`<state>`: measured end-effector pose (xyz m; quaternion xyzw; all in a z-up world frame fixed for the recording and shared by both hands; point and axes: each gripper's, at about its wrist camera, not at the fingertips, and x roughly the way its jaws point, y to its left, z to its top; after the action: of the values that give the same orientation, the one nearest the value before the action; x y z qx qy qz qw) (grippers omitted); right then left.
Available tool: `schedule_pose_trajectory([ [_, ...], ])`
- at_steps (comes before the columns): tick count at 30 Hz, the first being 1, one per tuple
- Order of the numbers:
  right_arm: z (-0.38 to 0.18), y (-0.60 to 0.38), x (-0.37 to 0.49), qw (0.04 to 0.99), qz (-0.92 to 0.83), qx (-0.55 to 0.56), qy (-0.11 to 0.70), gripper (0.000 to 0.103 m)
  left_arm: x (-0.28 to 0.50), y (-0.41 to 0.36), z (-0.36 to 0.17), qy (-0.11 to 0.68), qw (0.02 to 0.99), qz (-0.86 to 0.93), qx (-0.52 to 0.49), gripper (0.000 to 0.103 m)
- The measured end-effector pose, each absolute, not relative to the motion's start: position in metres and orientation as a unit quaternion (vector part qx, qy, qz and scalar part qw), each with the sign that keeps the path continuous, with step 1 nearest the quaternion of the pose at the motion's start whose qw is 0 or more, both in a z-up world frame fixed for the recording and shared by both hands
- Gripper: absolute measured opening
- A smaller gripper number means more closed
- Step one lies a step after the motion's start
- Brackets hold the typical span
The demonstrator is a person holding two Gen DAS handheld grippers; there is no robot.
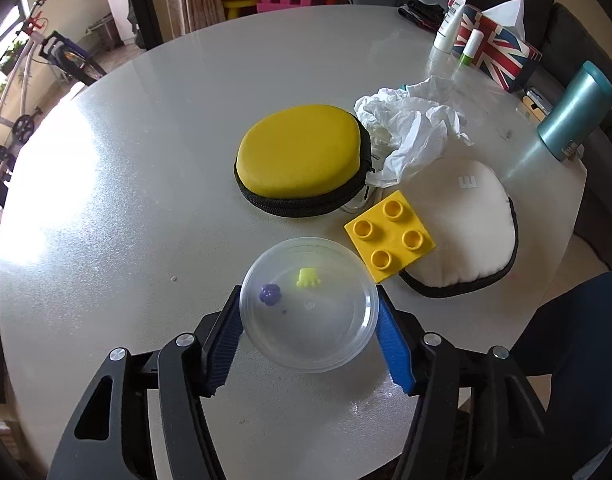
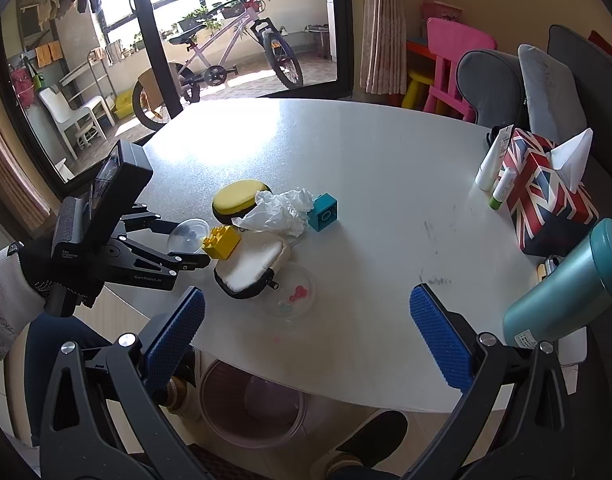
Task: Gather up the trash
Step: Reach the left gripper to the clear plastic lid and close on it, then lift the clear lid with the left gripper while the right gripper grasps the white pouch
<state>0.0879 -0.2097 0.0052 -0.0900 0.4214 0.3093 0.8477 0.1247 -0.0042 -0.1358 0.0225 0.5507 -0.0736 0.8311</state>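
The left gripper [image 1: 310, 320] is pinching the clear plastic lid [image 1: 309, 304] across its rim near the table [image 1: 146, 160] edge; light, thin and slippery, it looks likely to flex. The right gripper [image 2: 306, 332] is hanging spread and empty. Farther off, the crumpled tissue [image 1: 406, 128], soft and weightless, is lying beside the yellow pouch [image 1: 302, 156].

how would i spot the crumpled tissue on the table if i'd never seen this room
Start at the round grey table and find the yellow zip case near its middle. The crumpled tissue lies against that case, on the tissue-box side. It is the only white, wrinkled, shapeless thing there.
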Motion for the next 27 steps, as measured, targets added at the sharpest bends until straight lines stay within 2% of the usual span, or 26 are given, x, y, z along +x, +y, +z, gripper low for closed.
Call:
schedule_pose_trajectory([
  [27, -0.025, -0.170, 0.118, 0.828, 0.315, -0.122, 0.448, 0.100, 0.094, 0.013, -0.080, 0.488, 0.872, -0.042, -0.006, 0.060],
])
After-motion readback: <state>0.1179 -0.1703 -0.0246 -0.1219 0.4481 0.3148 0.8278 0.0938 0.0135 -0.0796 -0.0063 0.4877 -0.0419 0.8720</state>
